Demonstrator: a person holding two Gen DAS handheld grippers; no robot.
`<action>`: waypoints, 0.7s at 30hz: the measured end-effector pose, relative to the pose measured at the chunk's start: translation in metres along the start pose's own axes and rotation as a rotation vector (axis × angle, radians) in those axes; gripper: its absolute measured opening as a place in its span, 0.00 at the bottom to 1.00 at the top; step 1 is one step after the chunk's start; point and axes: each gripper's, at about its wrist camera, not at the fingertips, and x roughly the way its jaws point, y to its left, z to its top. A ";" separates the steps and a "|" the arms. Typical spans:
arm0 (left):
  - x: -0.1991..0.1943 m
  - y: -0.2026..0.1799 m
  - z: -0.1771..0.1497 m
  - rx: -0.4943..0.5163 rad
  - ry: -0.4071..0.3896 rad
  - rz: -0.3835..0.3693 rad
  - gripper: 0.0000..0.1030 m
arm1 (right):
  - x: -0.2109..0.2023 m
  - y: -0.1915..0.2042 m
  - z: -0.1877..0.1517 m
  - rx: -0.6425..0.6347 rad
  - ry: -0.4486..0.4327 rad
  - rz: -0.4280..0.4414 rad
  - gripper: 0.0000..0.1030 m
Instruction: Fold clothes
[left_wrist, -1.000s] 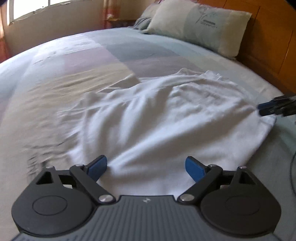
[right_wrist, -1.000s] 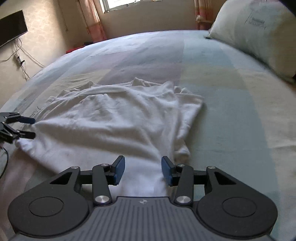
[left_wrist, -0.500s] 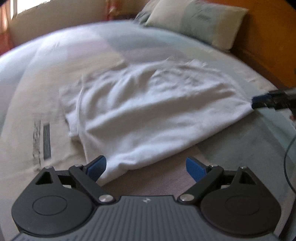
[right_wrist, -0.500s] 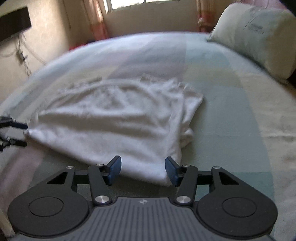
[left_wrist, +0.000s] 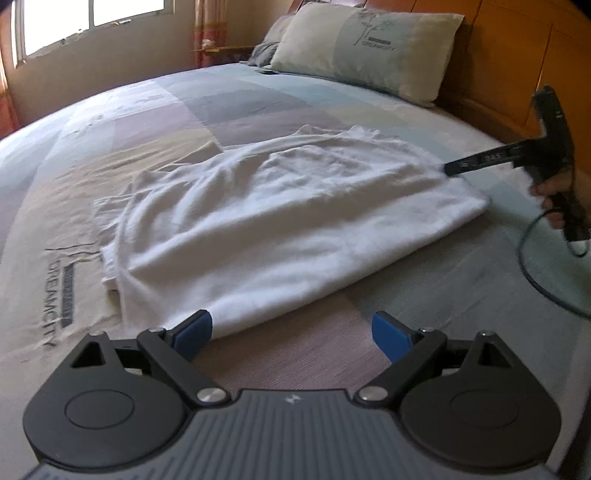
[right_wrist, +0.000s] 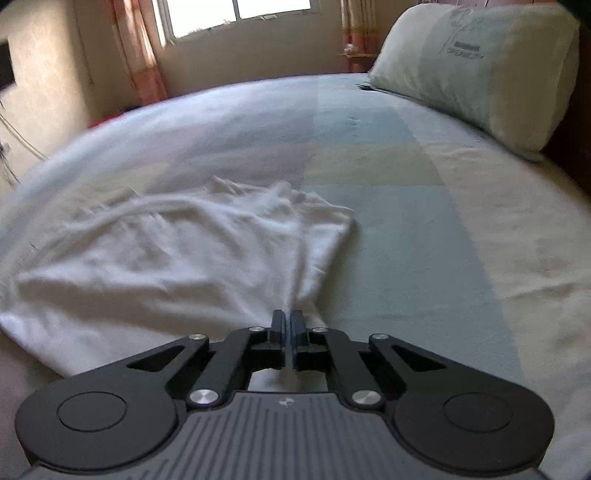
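A white garment (left_wrist: 288, 218) lies folded over and rumpled on the bed; it also shows in the right wrist view (right_wrist: 177, 266). My left gripper (left_wrist: 291, 334) is open and empty, just in front of the garment's near corner. My right gripper (right_wrist: 288, 321) is shut on the garment's edge, and the cloth pulls into creases toward it. In the left wrist view the right gripper (left_wrist: 448, 169) reaches in from the right and touches the garment's far right edge.
The bed (left_wrist: 424, 295) has a pastel patchwork sheet. A pale green pillow (left_wrist: 369, 48) lies at the head by the wooden headboard (left_wrist: 517, 66); the pillow also shows in the right wrist view (right_wrist: 480, 74). A black cable (left_wrist: 535, 280) trails from the right gripper. A window (right_wrist: 236, 14) is behind.
My right gripper has closed on the garment's edge; it was open before. My left gripper has drawn back from over the garment to just off its near corner, still open.
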 end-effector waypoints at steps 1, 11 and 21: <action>-0.001 0.002 0.000 0.004 -0.006 0.016 0.91 | -0.001 -0.002 -0.002 0.005 0.004 -0.001 0.06; 0.019 0.050 -0.003 -0.142 0.077 0.118 0.89 | -0.041 0.028 0.003 -0.105 -0.025 0.079 0.12; 0.005 -0.036 -0.011 0.692 0.060 0.374 0.91 | -0.049 0.101 -0.041 -0.763 0.062 -0.013 0.46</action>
